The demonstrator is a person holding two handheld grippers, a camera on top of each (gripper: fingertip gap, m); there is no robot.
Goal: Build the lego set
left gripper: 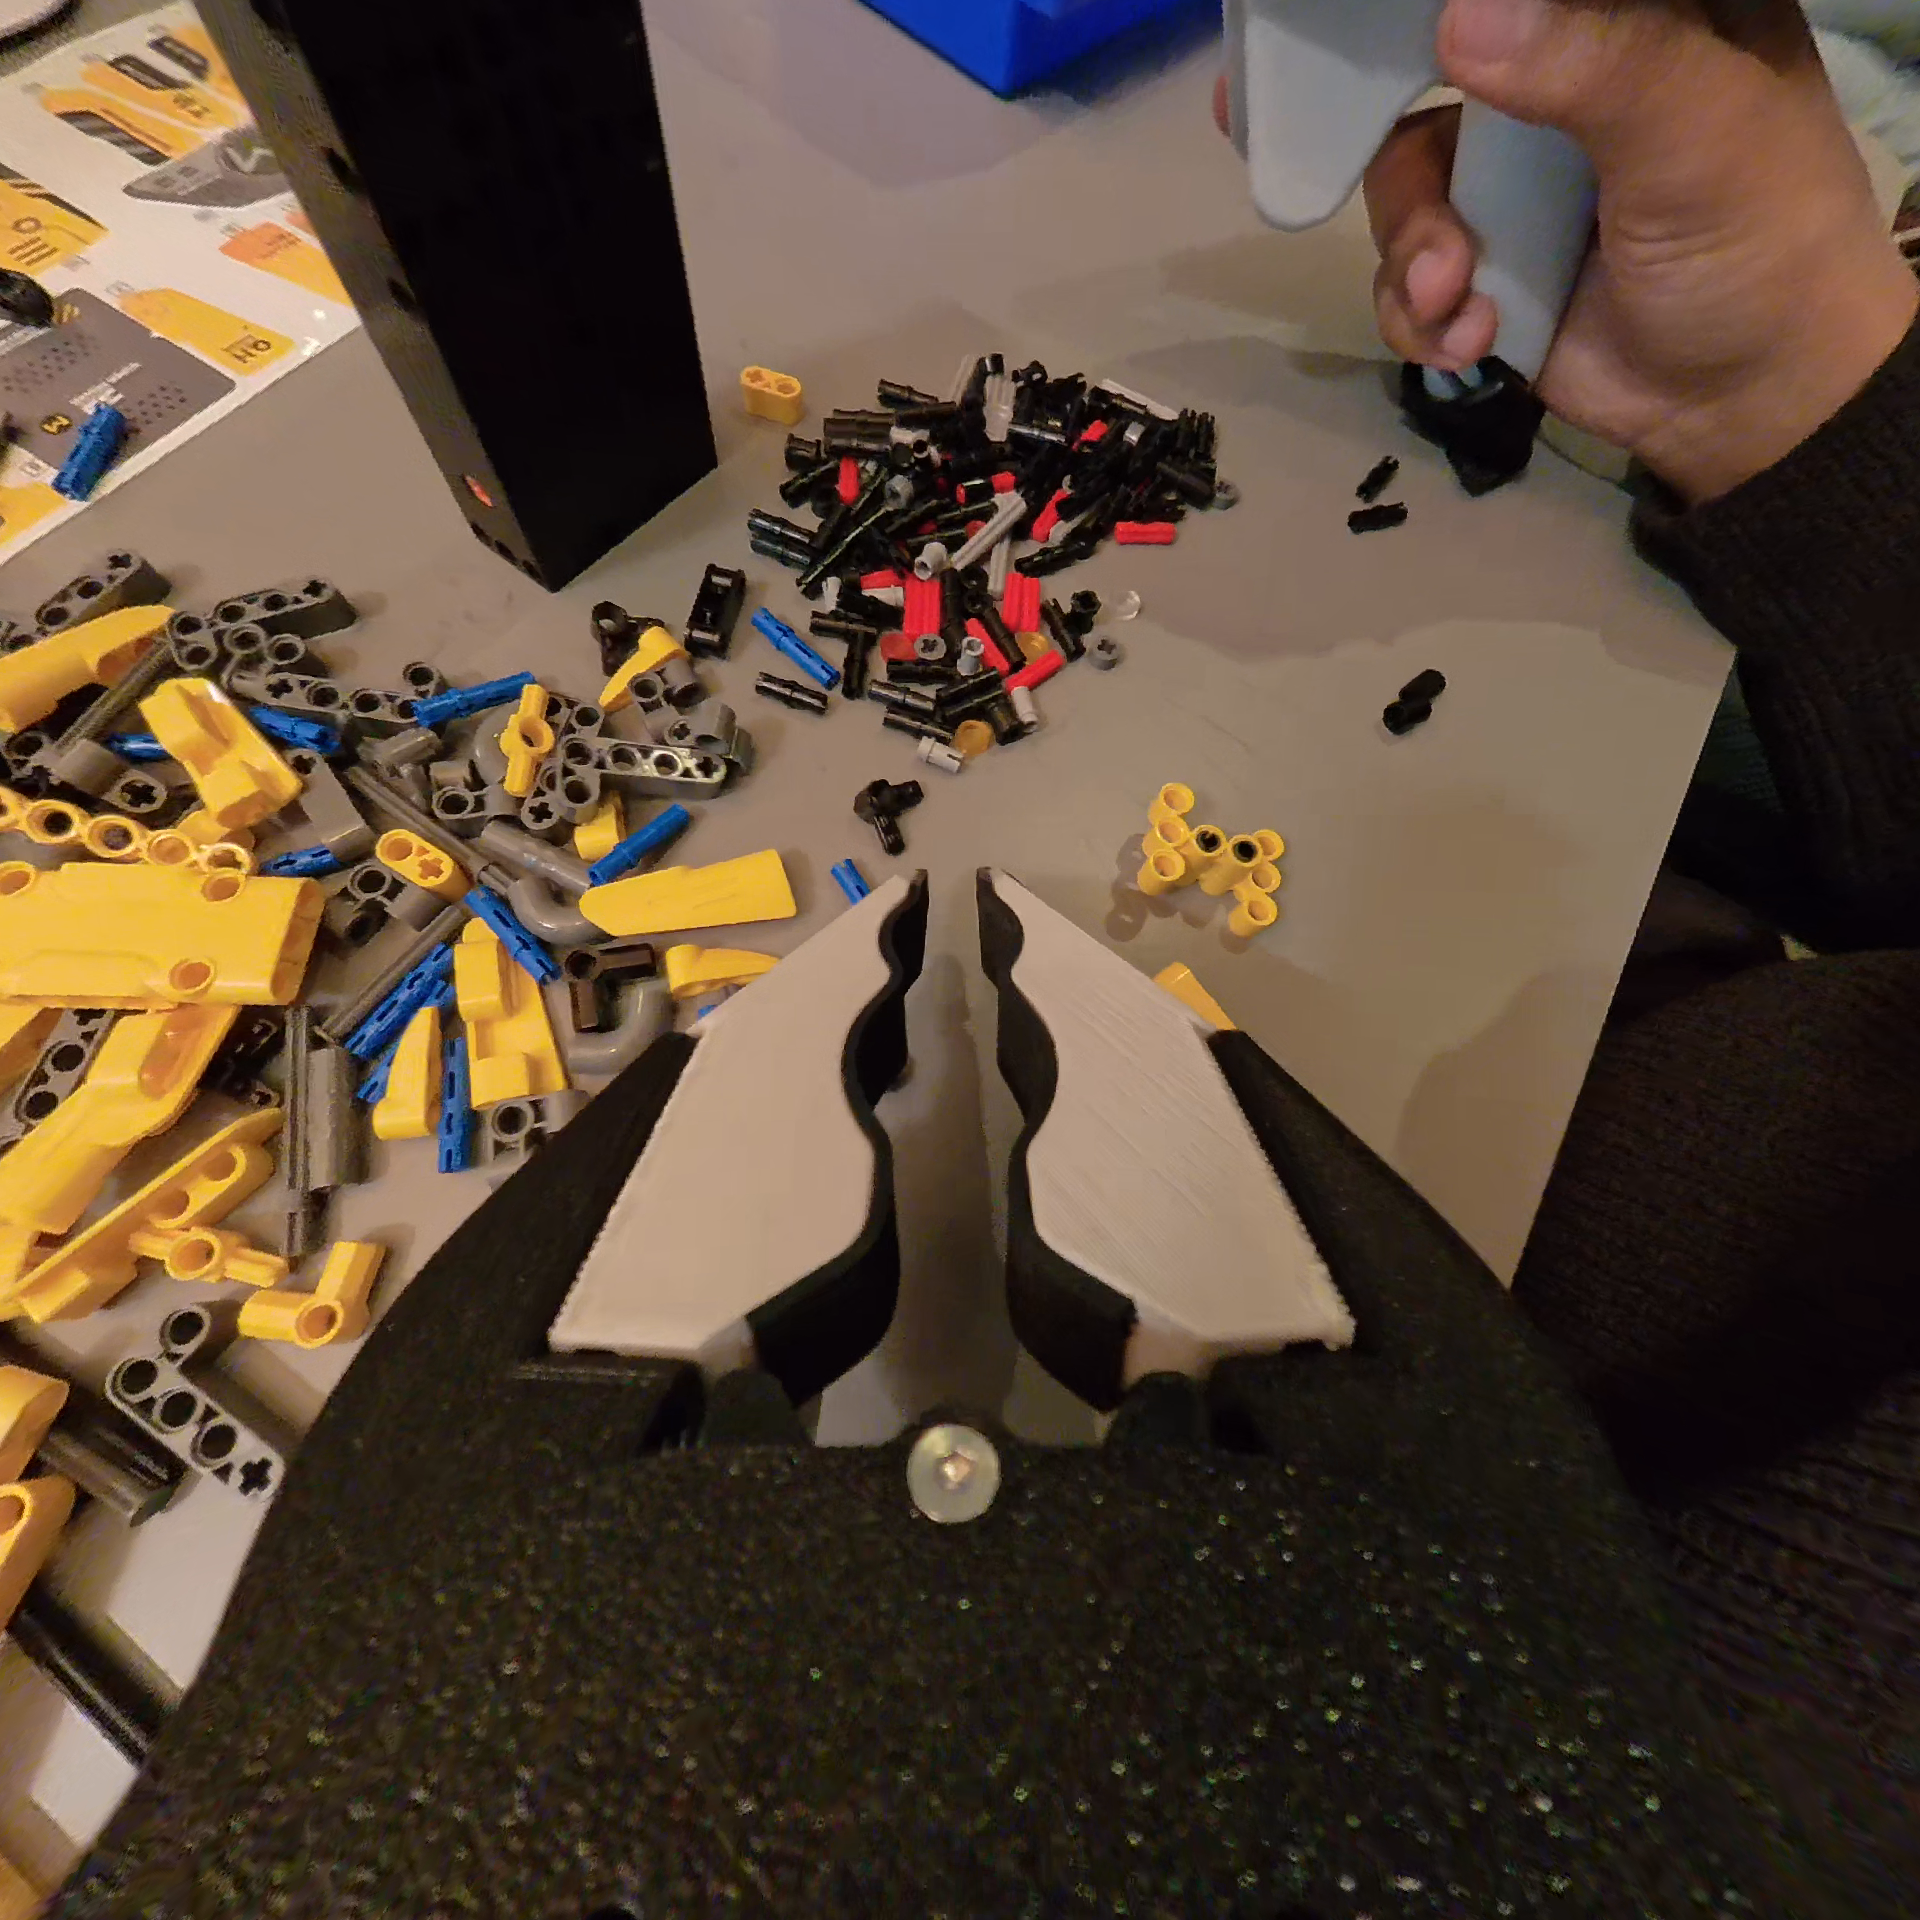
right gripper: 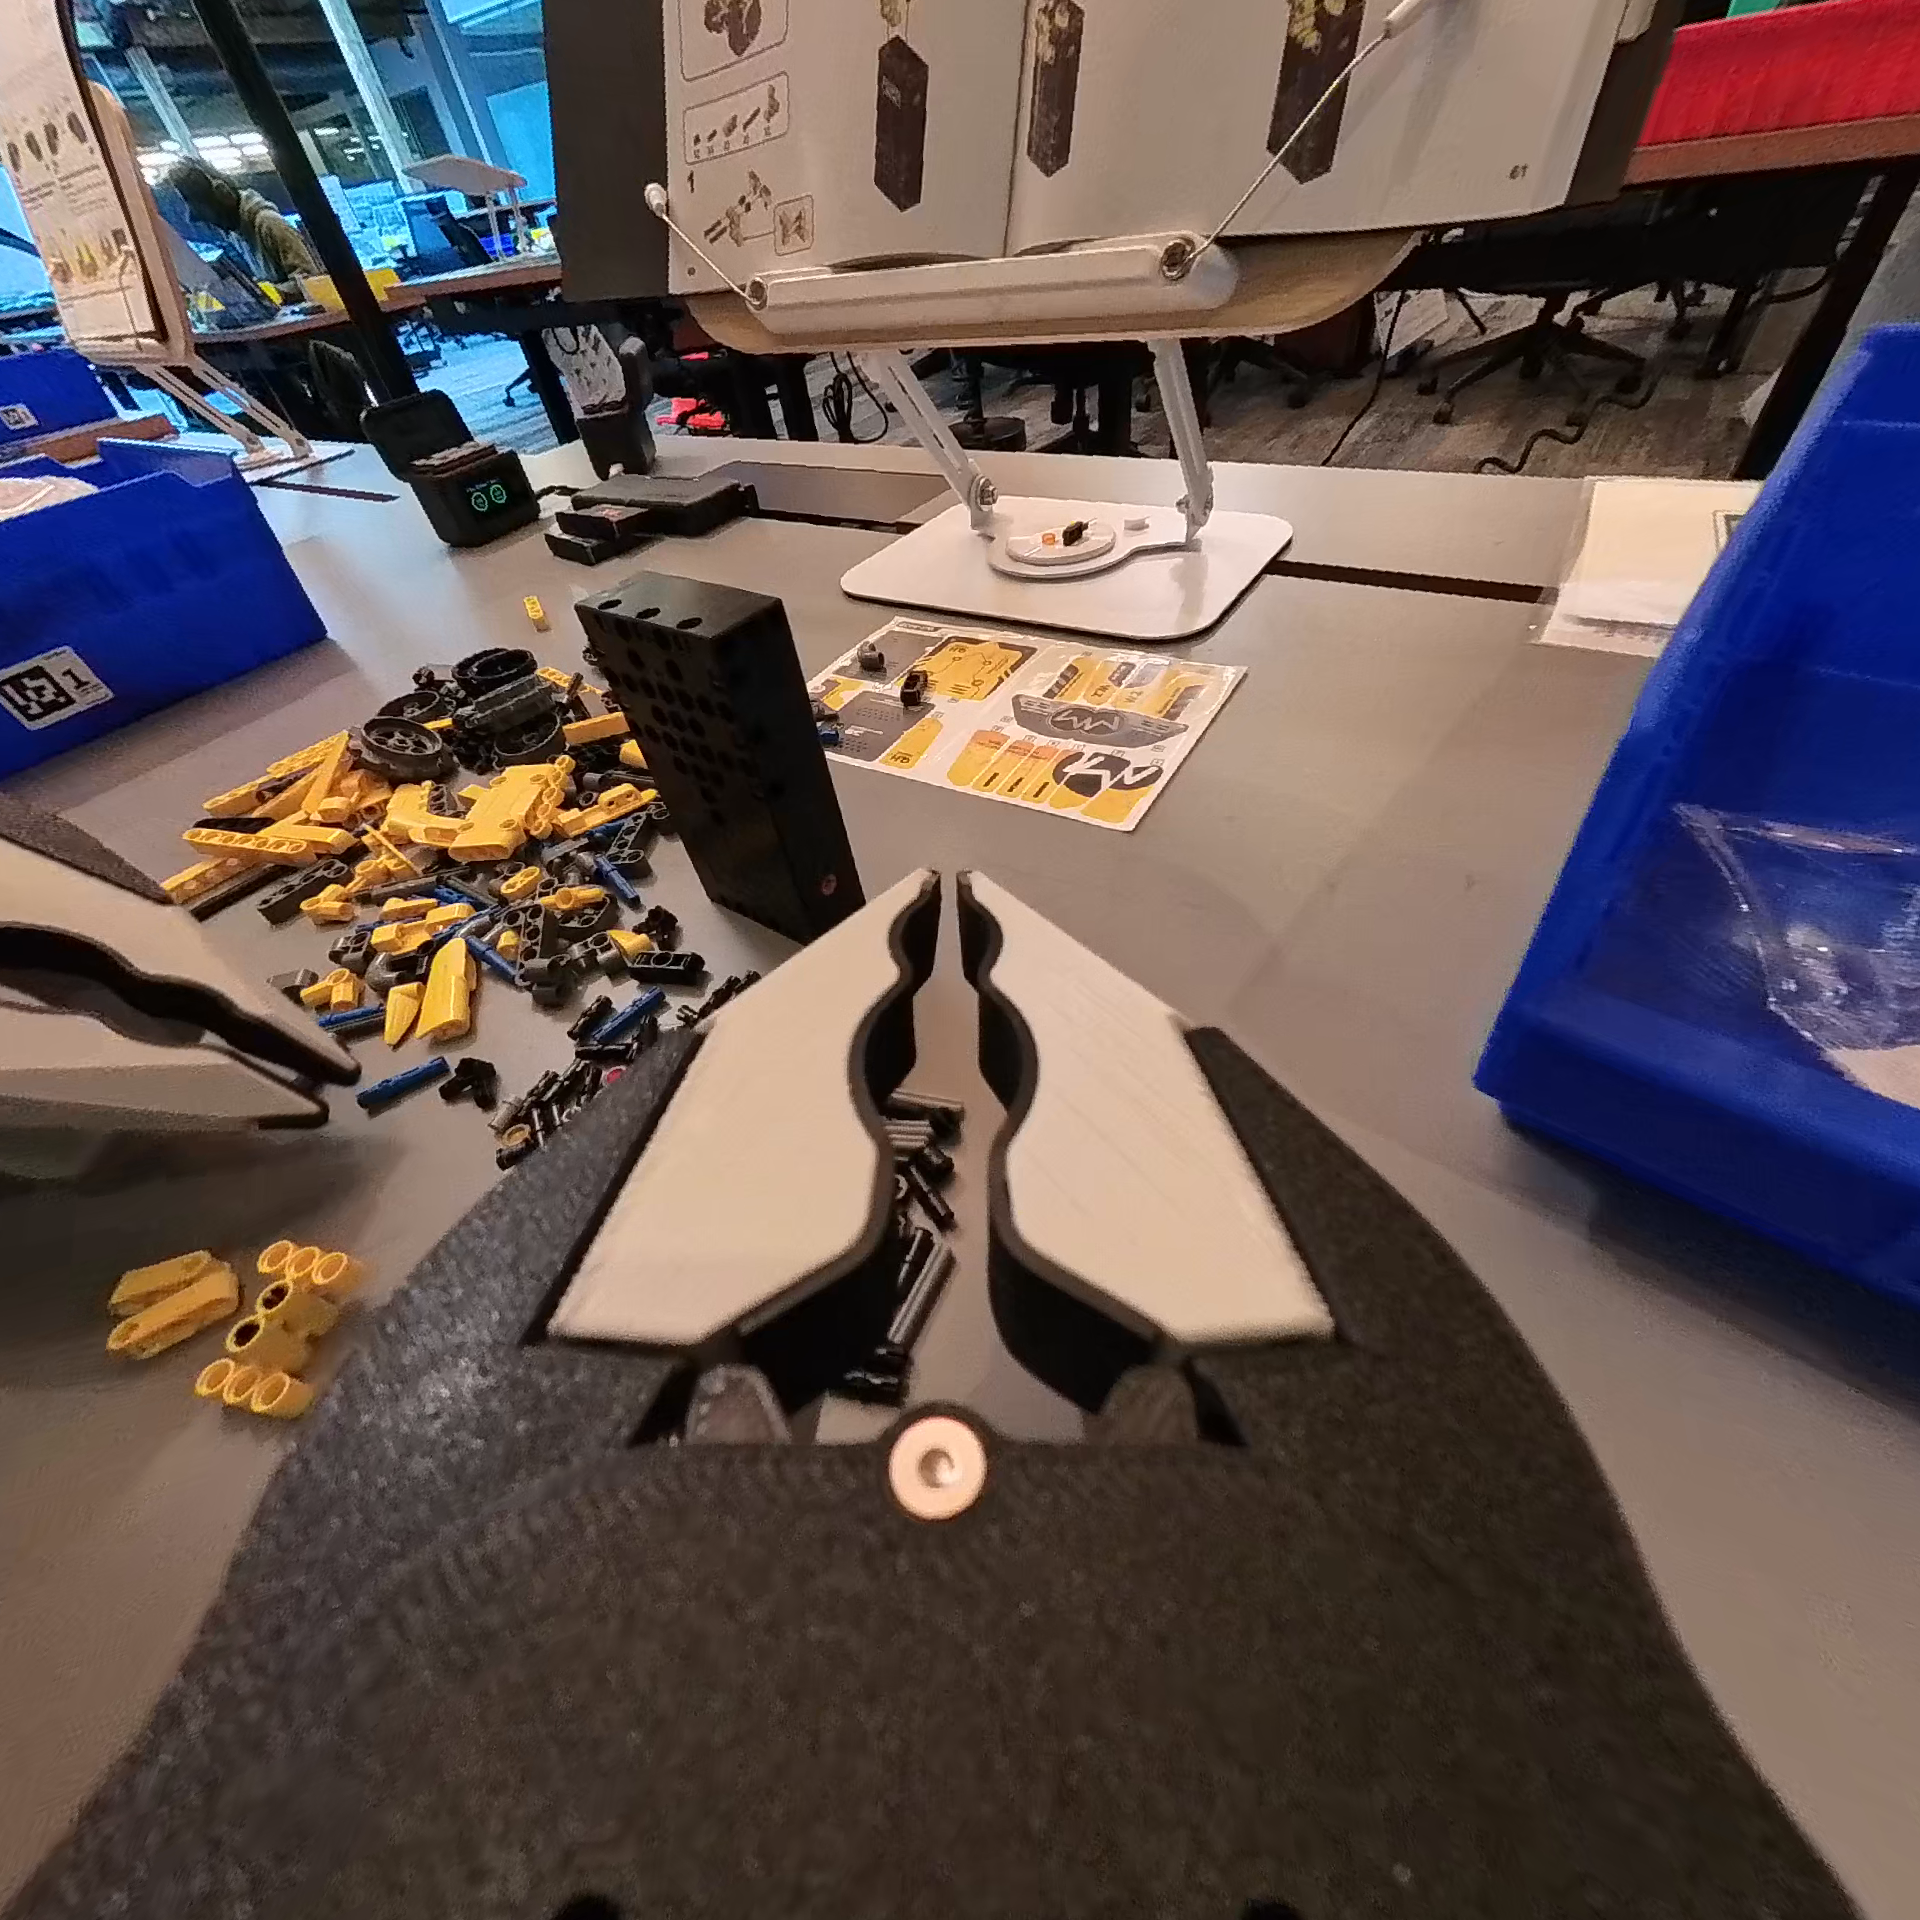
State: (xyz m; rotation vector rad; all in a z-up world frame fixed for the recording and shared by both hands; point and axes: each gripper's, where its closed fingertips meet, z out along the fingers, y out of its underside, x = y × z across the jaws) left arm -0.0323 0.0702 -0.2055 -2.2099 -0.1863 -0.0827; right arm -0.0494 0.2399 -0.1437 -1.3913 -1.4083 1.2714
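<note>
My left gripper [left gripper: 951, 883] is shut and empty, with a thin slit between its tips, low over bare grey table [left gripper: 1299, 727]. A small yellow connector assembly [left gripper: 1210, 857] lies just to its right and a loose black connector [left gripper: 888, 810] just ahead. A pile of black, red and grey pins [left gripper: 987, 561] lies beyond. My right gripper [right gripper: 948, 883] is shut and empty above black pins [right gripper: 920, 1174], with its tips pointing toward a tall black perforated block [right gripper: 727, 748]. The left gripper [right gripper: 332, 1091] also shows at the left edge of the right wrist view, near the yellow assembly [right gripper: 260, 1330].
A heap of yellow, grey and blue beams and panels [left gripper: 260, 935] covers the left. The black block [left gripper: 499, 260] stands beside a sticker sheet [left gripper: 125, 260]. A hand [left gripper: 1662, 208] holds the right gripper's handle. Blue bins [right gripper: 1714, 935] [right gripper: 135, 582] flank the table. A booklet stand [right gripper: 1070, 561] stands behind. From the right gripper's tips to the tall black perforated block [right gripper: 727, 748] is close to 9 cm. It is also in sight in the left wrist view [left gripper: 605, 96].
</note>
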